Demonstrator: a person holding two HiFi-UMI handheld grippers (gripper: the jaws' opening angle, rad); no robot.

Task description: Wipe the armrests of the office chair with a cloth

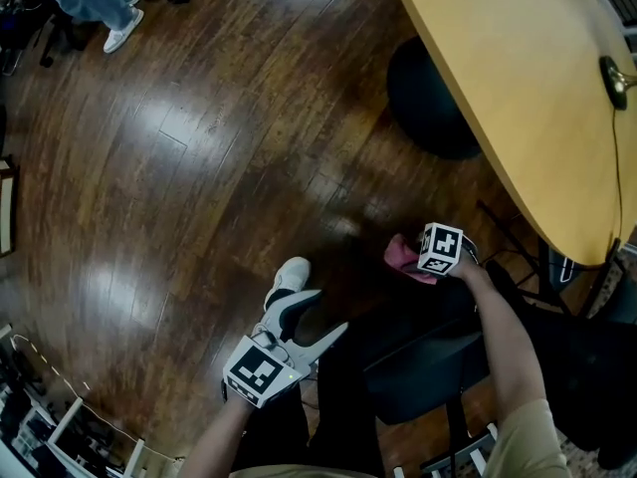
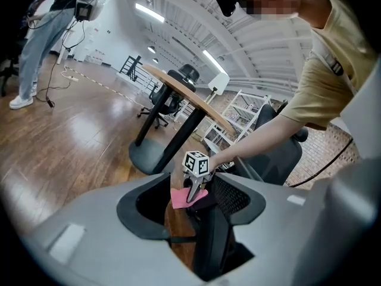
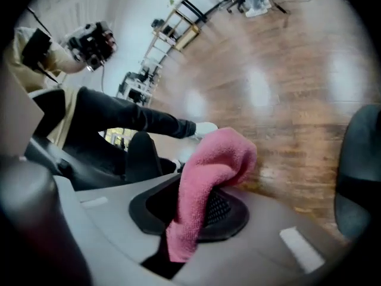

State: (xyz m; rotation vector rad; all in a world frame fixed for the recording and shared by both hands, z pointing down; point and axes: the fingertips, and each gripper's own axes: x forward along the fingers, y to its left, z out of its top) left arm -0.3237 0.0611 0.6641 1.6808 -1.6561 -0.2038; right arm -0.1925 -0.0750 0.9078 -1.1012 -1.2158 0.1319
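Observation:
My right gripper [image 1: 420, 265] is shut on a pink cloth [image 1: 402, 255] and holds it just above the black office chair [image 1: 428, 361]. In the right gripper view the cloth [image 3: 208, 177] hangs folded between the grey jaws of that gripper [image 3: 196, 219]. The left gripper view shows the right gripper [image 2: 194, 190] and the cloth [image 2: 178, 199] over the chair's far side. My left gripper [image 1: 332, 311] sits lower left, its jaws nearly together around a black armrest [image 2: 208, 249] of the chair. The chair's backrest [image 2: 286, 154] stands behind.
A yellow tabletop [image 1: 528, 78] on a black round base [image 1: 430, 98] lies ahead to the right. My white shoe [image 1: 289, 277] is on the dark wooden floor [image 1: 199, 167]. Another person's feet [image 1: 121, 30] stand far left. Shelving [image 1: 60, 436] is at the bottom left.

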